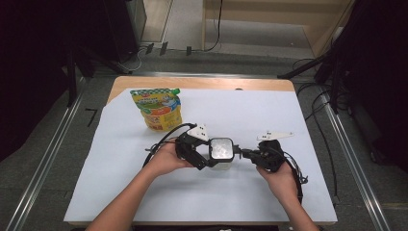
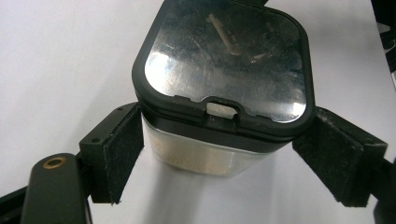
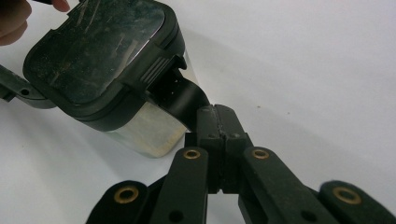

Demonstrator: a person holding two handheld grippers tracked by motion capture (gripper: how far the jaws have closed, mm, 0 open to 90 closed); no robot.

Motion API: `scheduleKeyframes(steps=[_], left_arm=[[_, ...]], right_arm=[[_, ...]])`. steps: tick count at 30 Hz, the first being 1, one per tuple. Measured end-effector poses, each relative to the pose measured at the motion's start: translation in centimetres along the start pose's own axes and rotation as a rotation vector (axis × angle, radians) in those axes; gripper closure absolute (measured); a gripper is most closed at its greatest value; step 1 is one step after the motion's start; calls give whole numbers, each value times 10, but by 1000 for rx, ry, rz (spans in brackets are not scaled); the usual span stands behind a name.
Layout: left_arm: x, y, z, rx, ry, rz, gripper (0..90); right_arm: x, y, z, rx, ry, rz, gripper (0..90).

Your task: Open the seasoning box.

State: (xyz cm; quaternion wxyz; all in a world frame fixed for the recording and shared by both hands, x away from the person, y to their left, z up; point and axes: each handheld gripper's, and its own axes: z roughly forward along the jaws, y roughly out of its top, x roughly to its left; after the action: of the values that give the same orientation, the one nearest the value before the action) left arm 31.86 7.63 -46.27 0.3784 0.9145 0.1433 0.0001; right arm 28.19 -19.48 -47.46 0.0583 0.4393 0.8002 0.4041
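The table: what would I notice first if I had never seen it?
Probably the small jar with a shiny black-rimmed lid in the middle of the white table, with the left gripper around its sides. The right gripper, jaws shut, pinches its black side latch. A bright yellow pouch stands behind.

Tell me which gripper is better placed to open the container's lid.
Probably right: the right gripper is shut on the latch tab of the container, while the left gripper braces its sides.
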Motion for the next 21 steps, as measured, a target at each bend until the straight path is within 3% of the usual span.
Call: scheduleKeyframes(steps=[21], left_arm=[[-1, 5, 0, 8, 4, -5, 170]], right_arm=[[1, -1, 0, -2, -1, 10, 900]])
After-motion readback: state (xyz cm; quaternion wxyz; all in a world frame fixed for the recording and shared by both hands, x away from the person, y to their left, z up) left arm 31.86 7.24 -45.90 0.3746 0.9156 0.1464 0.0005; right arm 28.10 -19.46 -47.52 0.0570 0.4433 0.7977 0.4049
